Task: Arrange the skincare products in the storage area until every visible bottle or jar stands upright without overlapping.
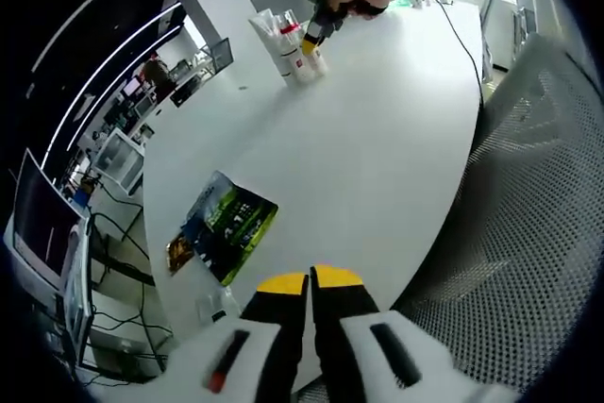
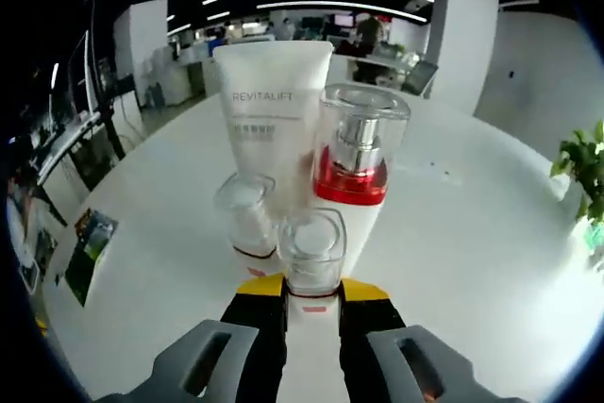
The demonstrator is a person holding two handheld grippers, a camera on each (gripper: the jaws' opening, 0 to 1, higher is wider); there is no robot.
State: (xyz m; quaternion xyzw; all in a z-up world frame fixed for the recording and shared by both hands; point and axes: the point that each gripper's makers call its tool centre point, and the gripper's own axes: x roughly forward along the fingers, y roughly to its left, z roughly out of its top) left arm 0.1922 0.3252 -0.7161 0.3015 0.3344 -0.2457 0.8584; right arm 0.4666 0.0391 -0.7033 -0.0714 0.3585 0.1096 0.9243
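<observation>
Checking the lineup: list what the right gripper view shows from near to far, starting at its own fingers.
Right gripper → small clear-capped bottle held between its fingers → small jar → red-collared pump bottle → white Revitalift tube.

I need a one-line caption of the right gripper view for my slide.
Right gripper shut on a small clear-capped bottle, upright among a white tube, a red-collared pump bottle and another small bottle.

The left gripper view looks from the near table edge, far back, across the white table [image 1: 377, 139] towards the distant cluster of bottles [image 1: 288, 44], while the right gripper view sits close against that same cluster [image 2: 302, 167], facing the office beyond.
</observation>
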